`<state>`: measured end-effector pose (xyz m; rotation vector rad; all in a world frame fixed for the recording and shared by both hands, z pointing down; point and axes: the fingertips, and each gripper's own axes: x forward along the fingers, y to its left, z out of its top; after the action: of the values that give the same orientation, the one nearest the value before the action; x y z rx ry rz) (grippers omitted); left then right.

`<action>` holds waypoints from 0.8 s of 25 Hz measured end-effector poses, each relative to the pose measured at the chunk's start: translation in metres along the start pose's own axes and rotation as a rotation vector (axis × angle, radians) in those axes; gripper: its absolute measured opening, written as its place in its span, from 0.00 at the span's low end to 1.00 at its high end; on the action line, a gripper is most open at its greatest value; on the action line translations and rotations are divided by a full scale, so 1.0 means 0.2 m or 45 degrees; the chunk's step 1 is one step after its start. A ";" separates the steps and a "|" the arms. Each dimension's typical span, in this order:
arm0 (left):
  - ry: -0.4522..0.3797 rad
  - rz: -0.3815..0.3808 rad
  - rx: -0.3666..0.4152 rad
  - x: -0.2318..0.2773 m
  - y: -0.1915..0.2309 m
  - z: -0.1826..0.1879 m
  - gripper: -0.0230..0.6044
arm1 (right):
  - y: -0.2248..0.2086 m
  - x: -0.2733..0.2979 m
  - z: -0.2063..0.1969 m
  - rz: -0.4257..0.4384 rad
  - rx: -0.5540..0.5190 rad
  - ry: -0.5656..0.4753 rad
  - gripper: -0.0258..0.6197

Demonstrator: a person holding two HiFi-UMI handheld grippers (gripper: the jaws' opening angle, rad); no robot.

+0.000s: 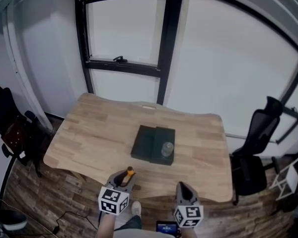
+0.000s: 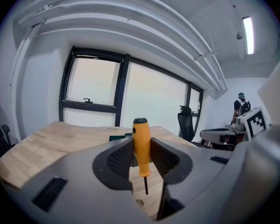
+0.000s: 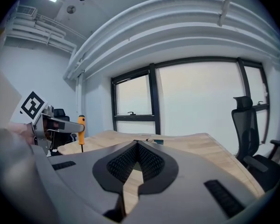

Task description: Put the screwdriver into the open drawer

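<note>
**Operator:** Where is the tool right now?

**Spotter:** Your left gripper (image 1: 125, 178) is clamped on the screwdriver (image 2: 141, 144) by its orange handle. The tool stands upright between the jaws with its thin shaft pointing down, at the near edge of the tabletop (image 1: 89, 133). Your right gripper (image 3: 137, 146) has its jaws pressed together on nothing and hangs beside the left one at the same edge.

**Operator:** And the drawer?

**Spotter:** The dark drawer box (image 1: 148, 143) lies around the middle of the tabletop, well apart from both grippers. I judge you are at the carry, with the drop not yet done.

**Operator:** How do I do it well?

**Spotter:** Squeeze firmly, because that smooth round handle looks likely to swivel. Travel from the near edge toward the middle and come down low over the open part. Tip the tool flat so the shaft does not land first, and only then part the jaws. Mind the clear round thing (image 1: 167, 149) on the box's right half; I cannot tell what it is.

**Operator:** Which view should I trust?

**Spotter:**
- The head view alone shows the box from above, though I cannot tell from it which part is open.
- The left gripper view alone shows the grip: 2 jaws on the handle's middle, shaft free below. There the box is only a dark sliver behind the handle.
- The right gripper view shows your left gripper side-on, with the screwdriver vertical.
</note>
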<state>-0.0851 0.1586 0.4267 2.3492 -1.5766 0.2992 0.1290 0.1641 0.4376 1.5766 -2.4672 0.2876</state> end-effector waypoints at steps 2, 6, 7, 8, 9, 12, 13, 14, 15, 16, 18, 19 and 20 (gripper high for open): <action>0.011 -0.012 0.001 0.09 0.06 0.04 0.22 | -0.03 0.11 0.04 -0.016 0.002 0.002 0.04; 0.031 -0.030 -0.002 0.28 0.20 0.12 0.22 | -0.08 0.33 0.10 -0.043 0.008 0.022 0.03; 0.035 -0.036 -0.003 0.32 0.23 0.13 0.22 | -0.09 0.38 0.11 -0.048 0.011 0.029 0.04; 0.038 -0.042 -0.005 0.37 0.27 0.15 0.22 | -0.10 0.43 0.12 -0.053 0.013 0.036 0.04; 0.041 -0.049 -0.007 0.41 0.30 0.16 0.22 | -0.11 0.48 0.13 -0.058 0.013 0.042 0.04; 0.049 -0.069 -0.012 0.54 0.38 0.19 0.22 | -0.12 0.62 0.15 -0.073 0.009 0.062 0.04; 0.053 -0.076 -0.013 0.57 0.41 0.19 0.22 | -0.13 0.66 0.15 -0.077 0.011 0.072 0.04; 0.058 -0.083 -0.014 0.61 0.43 0.20 0.22 | -0.14 0.69 0.14 -0.084 0.014 0.081 0.03; 0.065 -0.091 -0.014 0.64 0.45 0.20 0.22 | -0.15 0.72 0.13 -0.093 0.018 0.086 0.04; 0.072 -0.100 -0.012 0.67 0.47 0.20 0.22 | -0.16 0.74 0.13 -0.103 0.021 0.086 0.04; 0.079 -0.115 -0.008 0.71 0.50 0.20 0.22 | -0.18 0.78 0.14 -0.128 0.027 0.080 0.03; 0.081 -0.121 -0.006 0.73 0.52 0.21 0.22 | -0.20 0.79 0.13 -0.141 0.032 0.080 0.04; 0.082 -0.126 -0.003 0.75 0.53 0.21 0.22 | -0.21 0.80 0.12 -0.154 0.037 0.081 0.04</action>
<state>-0.1258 -0.0239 0.4512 2.3820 -1.4257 0.3465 0.0994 0.0005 0.4594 1.6926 -2.3198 0.3508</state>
